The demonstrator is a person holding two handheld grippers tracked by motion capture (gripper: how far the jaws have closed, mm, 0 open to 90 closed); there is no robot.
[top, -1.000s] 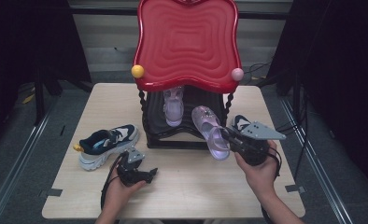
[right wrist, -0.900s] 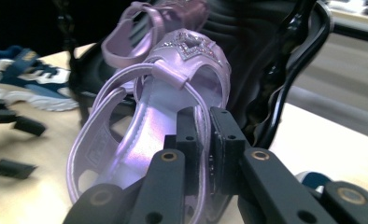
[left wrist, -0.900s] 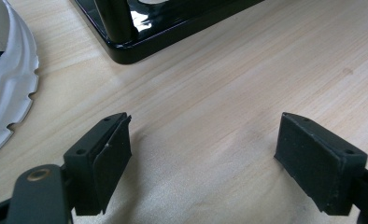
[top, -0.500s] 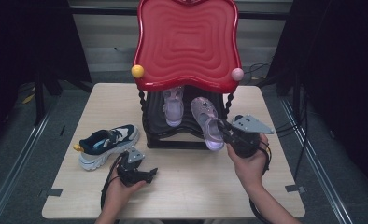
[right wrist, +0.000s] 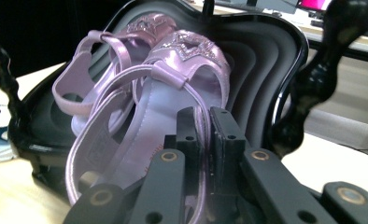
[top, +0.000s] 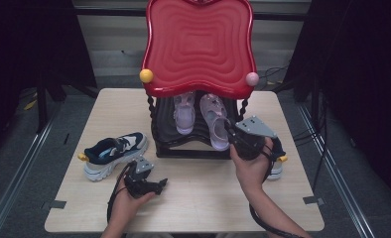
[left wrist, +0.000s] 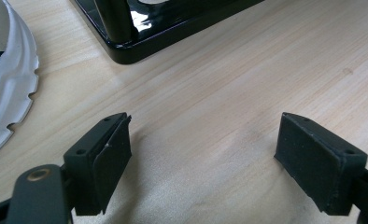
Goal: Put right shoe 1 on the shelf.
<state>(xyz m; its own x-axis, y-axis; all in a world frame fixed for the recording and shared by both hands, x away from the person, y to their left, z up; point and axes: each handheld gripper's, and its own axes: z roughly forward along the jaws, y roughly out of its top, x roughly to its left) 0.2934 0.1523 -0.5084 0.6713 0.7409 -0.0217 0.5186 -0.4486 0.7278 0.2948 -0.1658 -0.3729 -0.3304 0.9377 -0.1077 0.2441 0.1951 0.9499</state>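
Note:
A lilac sandal (top: pixel 215 123) lies on the black lower shelf (top: pixel 198 136) of a red-topped rack (top: pixel 198 44), right of its twin sandal (top: pixel 184 115). My right gripper (top: pixel 229 131) is at the sandal's heel. In the right gripper view, my right gripper (right wrist: pixel 203 126) is shut on the thin heel strap of the lilac sandal (right wrist: pixel 173 93), with the twin sandal (right wrist: pixel 86 74) to its left. My left gripper (top: pixel 159 185) rests low over the table in front of the rack. In the left gripper view, my left gripper (left wrist: pixel 203 154) is open over bare wood.
A navy and white sneaker (top: pixel 113 151) sits on the table left of the rack; its sole (left wrist: pixel 4 88) is close to my left gripper. A second sneaker (top: pixel 277 166) lies behind my right hand. The rack's black base (left wrist: pixel 126 44) is just ahead of the left jaws.
My right gripper has carried the lilac sandal from the rack's right front in under the red top, onto the lower shelf beside its twin. The left gripper has stayed put.

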